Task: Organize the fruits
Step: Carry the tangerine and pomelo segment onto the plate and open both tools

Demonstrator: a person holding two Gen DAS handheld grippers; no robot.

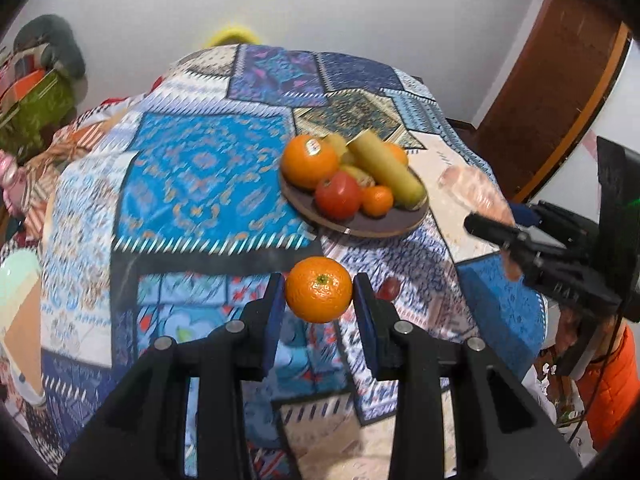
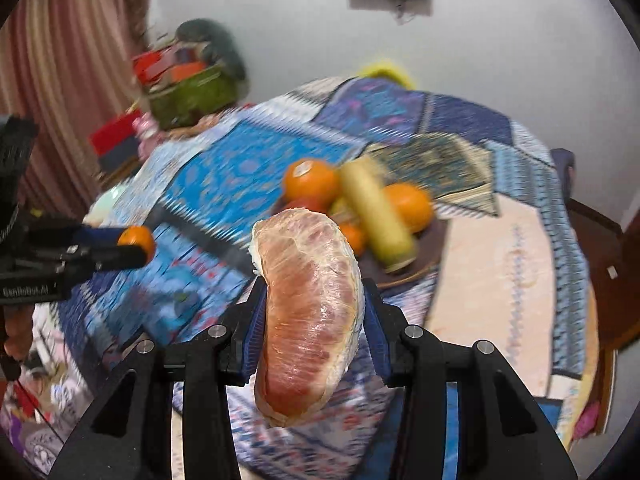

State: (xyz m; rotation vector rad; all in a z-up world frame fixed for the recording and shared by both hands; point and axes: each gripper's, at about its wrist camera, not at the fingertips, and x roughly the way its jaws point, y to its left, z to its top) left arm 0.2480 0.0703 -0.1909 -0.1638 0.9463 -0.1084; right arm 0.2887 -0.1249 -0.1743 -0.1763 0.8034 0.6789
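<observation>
My left gripper (image 1: 319, 282) is shut on a small orange mandarin (image 1: 319, 295), held above the patchwork cloth in front of a dark round plate (image 1: 360, 226). The plate carries a big stickered orange (image 1: 309, 160), a red fruit (image 1: 337, 194), a small mandarin (image 1: 377, 200) and a yellow-green cylinder (image 1: 386, 168). My right gripper (image 2: 315, 286) is shut on a plastic-wrapped pink pomelo segment (image 2: 308, 300), lifted off the table right of the plate. That segment (image 1: 472, 188) looks blurred in the left wrist view. The left gripper (image 2: 132, 248) with its mandarin (image 2: 138, 240) shows at the left of the right wrist view.
A small dark red fruit (image 1: 389, 288) lies on the cloth (image 1: 200, 184) beside the left gripper's right finger. A green basket (image 2: 192, 96) with boxes stands beyond the table's left side, a pale green bowl (image 1: 16, 280) at the left edge, a wooden door (image 1: 552, 92) on the right.
</observation>
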